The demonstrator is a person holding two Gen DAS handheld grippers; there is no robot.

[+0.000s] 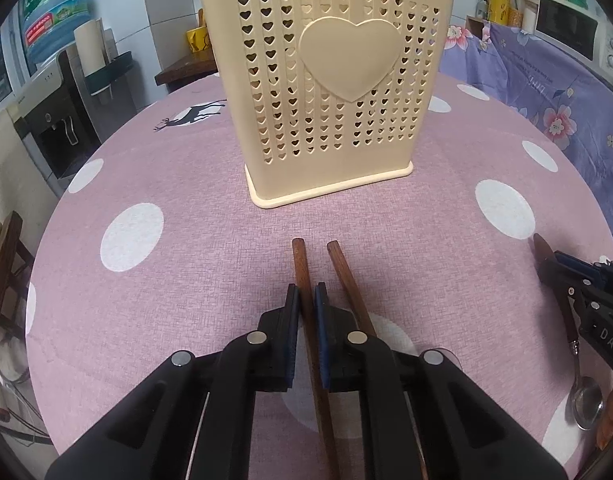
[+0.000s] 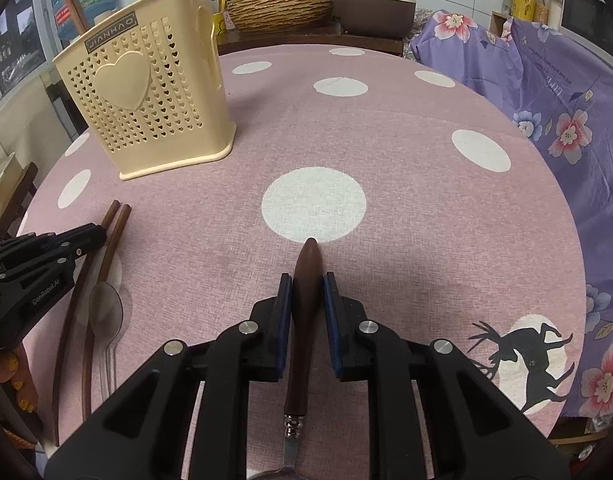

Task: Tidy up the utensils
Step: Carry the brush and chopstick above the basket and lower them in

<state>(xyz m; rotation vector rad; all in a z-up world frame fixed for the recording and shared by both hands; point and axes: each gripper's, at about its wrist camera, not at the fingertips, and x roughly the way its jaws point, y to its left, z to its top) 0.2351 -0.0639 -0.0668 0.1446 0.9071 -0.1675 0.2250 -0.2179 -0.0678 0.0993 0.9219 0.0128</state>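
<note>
Even indoor light, soft shadows, sharp centre, heavy fisheye bending, dark corners.

Materials as you saw them:
- Desk cloth [image 2: 406, 152]: woven fabric, matt, coarse-grained.
- Utensil holder [image 1: 330, 92]: cream plastic, smooth, slight sheen, pierced with heart holes.
- Chopsticks [image 1: 306, 276]: brown wood, satin-smooth.
- Spoon [image 2: 304, 280]: dark polished wooden handle, bright metal ferrule and bowl.
- Clear spoon [image 2: 105, 312]: transparent glossy plastic.
- Your left gripper [image 1: 306, 300] and right gripper [image 2: 308, 284]: matt black plastic, blue rubbery jaw linings, shiny metal pins.
</note>
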